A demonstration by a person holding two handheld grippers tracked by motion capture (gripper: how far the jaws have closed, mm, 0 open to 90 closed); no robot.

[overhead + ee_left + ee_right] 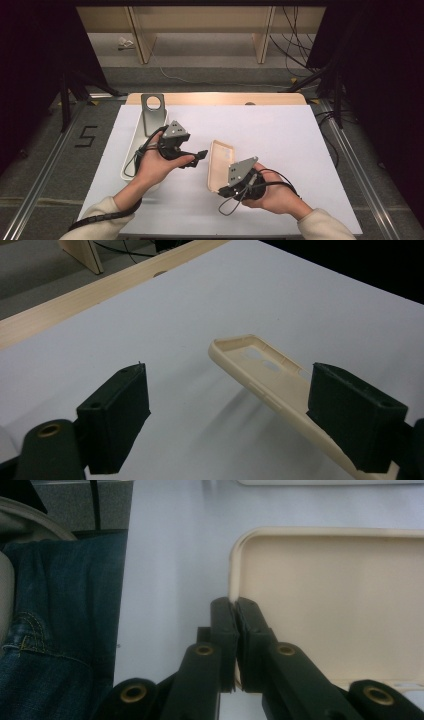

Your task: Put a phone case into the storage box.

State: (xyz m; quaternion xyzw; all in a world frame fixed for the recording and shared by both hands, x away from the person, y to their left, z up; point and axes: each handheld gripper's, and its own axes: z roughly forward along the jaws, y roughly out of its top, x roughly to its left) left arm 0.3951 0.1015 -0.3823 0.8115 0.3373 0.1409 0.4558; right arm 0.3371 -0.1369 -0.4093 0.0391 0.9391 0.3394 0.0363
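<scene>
Here the right claw (223,191) is pinched tight on the wall of a cream, soft-looking plastic phone case (220,165), biting it at the corner nearest the person; the right gripper view shows the two black jaws closed on the rim with the case's hollow inside spreading away to the right. The case is held tipped up off the white counter (290,150), its long axis running away from the person, camera cut-out at the far end. The left claw (199,156) stands wide, nothing between its jaws, and points toward the case's long side from the left; in the left gripper view the case crosses behind the right-hand jaw, close by but, as far as I can judge, untouched. So the left hand (159,165) is the free one, and the case lies just to its right. The right hand (274,192) sits low near the counter's front edge, palm up. Behind the left hand lies a white oblong tray (131,150) with a grey metal bracket (152,113).
</scene>
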